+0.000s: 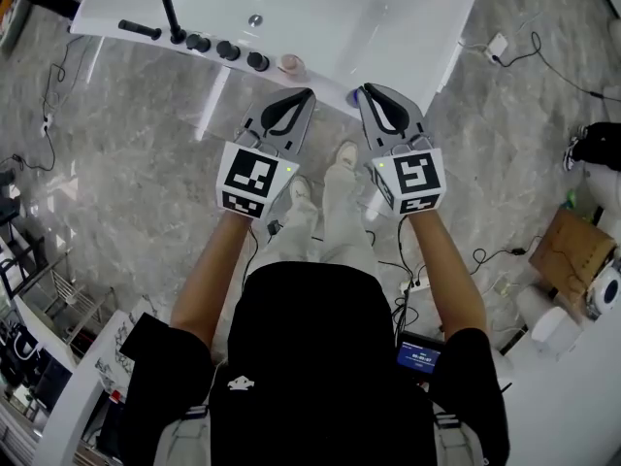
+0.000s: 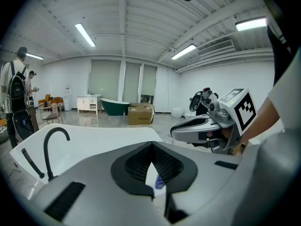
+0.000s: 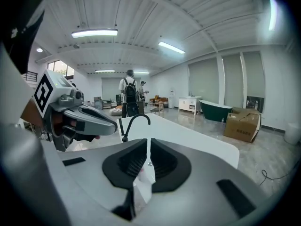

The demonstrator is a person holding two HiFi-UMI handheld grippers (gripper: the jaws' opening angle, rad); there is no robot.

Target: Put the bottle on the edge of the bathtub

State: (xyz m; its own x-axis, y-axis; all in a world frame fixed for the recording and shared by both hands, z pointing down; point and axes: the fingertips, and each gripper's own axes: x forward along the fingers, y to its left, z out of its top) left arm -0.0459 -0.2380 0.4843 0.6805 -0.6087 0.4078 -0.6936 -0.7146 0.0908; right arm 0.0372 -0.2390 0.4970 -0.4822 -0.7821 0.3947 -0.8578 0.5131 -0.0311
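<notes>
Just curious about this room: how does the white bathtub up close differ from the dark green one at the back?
The white bathtub is near, in the foreground; the dark green bathtub stands far back beside a cardboard box. The white one has a black faucet on its rim; the green one shows none. Both stand on the same floor.

Glossy white bathtub (image 1: 408,27), matt black faucet (image 1: 167,3), polished grey marble-look floor (image 1: 126,163), cardboard box (image 1: 572,250).
</notes>
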